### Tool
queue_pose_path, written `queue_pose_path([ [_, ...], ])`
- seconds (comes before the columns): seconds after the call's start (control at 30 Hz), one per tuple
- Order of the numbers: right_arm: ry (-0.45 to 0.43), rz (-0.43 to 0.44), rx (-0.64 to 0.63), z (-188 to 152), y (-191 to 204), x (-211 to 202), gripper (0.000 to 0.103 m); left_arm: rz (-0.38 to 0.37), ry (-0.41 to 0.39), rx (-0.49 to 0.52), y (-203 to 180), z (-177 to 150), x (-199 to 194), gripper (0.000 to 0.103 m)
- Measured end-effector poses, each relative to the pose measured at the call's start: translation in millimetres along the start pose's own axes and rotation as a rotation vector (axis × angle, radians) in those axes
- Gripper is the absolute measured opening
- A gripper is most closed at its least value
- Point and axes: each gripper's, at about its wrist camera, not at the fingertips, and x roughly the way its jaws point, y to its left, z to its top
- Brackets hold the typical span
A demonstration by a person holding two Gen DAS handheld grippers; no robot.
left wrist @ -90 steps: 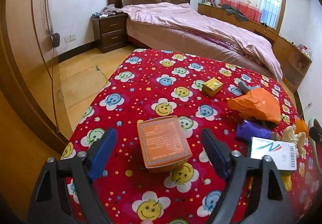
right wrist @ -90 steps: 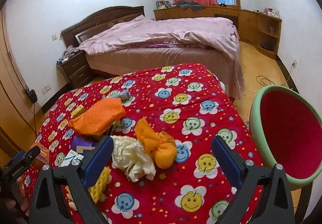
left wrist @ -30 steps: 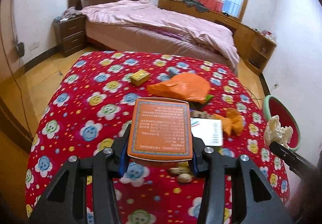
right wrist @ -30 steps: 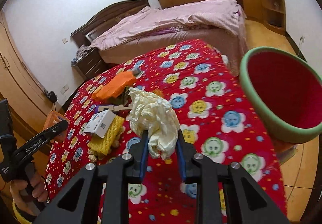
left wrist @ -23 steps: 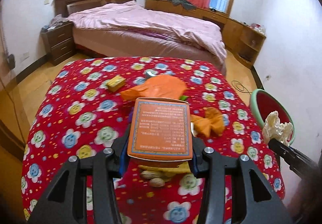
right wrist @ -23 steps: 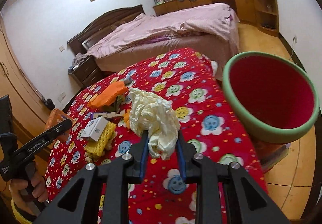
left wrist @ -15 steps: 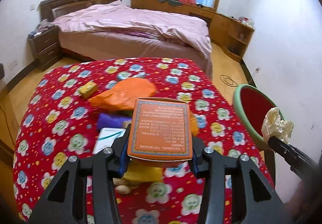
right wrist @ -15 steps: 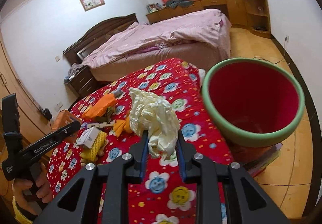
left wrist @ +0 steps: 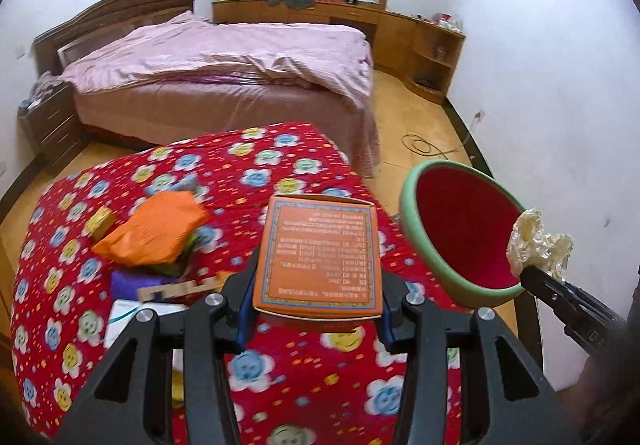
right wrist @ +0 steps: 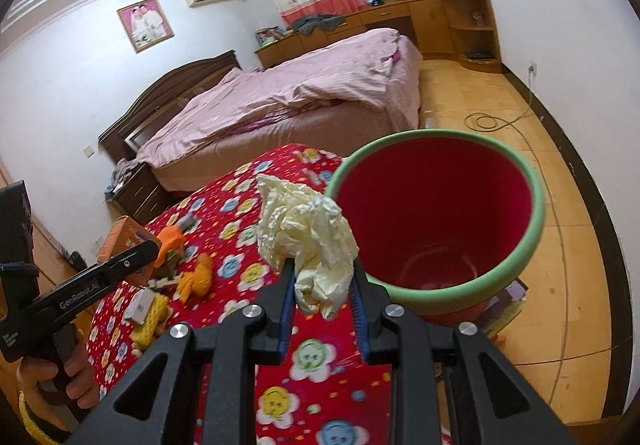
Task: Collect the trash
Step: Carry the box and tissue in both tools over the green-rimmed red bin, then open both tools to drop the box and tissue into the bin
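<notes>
My left gripper [left wrist: 316, 297] is shut on an orange box [left wrist: 318, 259] and holds it above the red flowered table [left wrist: 260, 385], left of the bin. My right gripper [right wrist: 322, 285] is shut on a crumpled cream wad of paper [right wrist: 308, 237], held just left of the bin's rim. The red bin with a green rim [right wrist: 436, 221] stands on the floor beside the table; it also shows in the left wrist view [left wrist: 460, 241]. The right gripper with the wad [left wrist: 536, 241] shows at the bin's right rim there.
Left on the table are an orange bag [left wrist: 156, 229], a purple item [left wrist: 136, 283], a white box [left wrist: 132, 321], a small yellow box [left wrist: 100, 221] and an orange wad [right wrist: 198, 277]. A bed [left wrist: 224, 73] stands behind. A cable [right wrist: 492, 121] lies on the floor.
Both grippers have swung right toward the bin with their loads. The bin looms larger and nearer in both views. Three seconds ago both grippers were open over the table.
</notes>
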Motion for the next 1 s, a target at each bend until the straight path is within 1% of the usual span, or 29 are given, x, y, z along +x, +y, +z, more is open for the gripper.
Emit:
queue_pose_path([
  [0.17,-0.015,-0.024,0.033,9,-26,-1,0.027,-0.030,0.014,0.047,-32,9,18,0.048],
  [0.37,-0.029,-0.057,0.071,18,-54,4,0.027,-0.094,0.051,0.099,-76,16,51,0.048],
  [0.63,-0.025,-0.118,0.106,26,-90,15,0.027,-0.124,0.107,0.169,-123,21,98,0.048],
  [0.83,-0.009,-0.145,0.120,29,-107,27,0.027,-0.127,0.160,0.189,-140,21,130,0.048],
  [1.0,0.010,-0.168,0.126,30,-116,38,0.027,-0.120,0.194,0.189,-142,16,146,0.048],
])
